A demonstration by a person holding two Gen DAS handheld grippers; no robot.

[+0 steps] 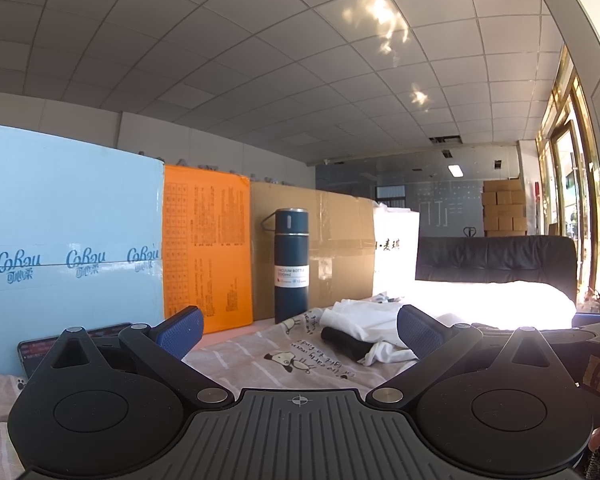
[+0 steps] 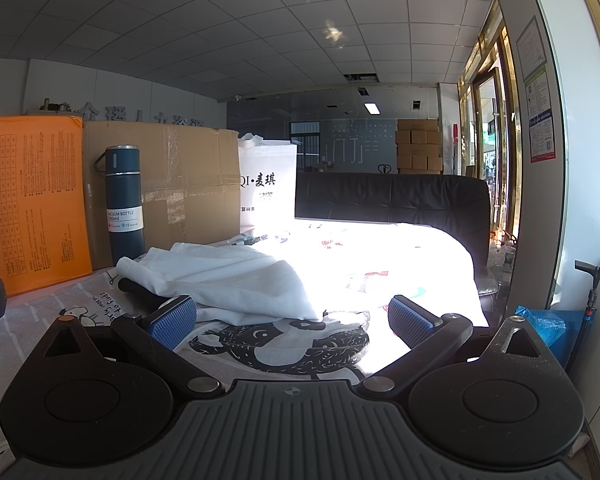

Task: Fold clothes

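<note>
We list: white garment (image 2: 236, 284), crumpled on the patterned sheet (image 2: 284, 344), right of the blue bottle (image 2: 124, 200); it lies ahead of both left tongs (image 1: 300, 330) and right tongs (image 2: 292, 320), each spread wide, empty.

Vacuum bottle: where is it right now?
The vacuum bottle stands upright left of centre in both views, against the brown cardboard box, right of the orange box, behind the white garment.

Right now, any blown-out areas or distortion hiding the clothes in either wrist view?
Left wrist view: sunlit bedding at right is blown out; white garment readable. Right wrist view: glare washes out the bed cover past the white garment. Both show fisheye bending at the edges.
</note>
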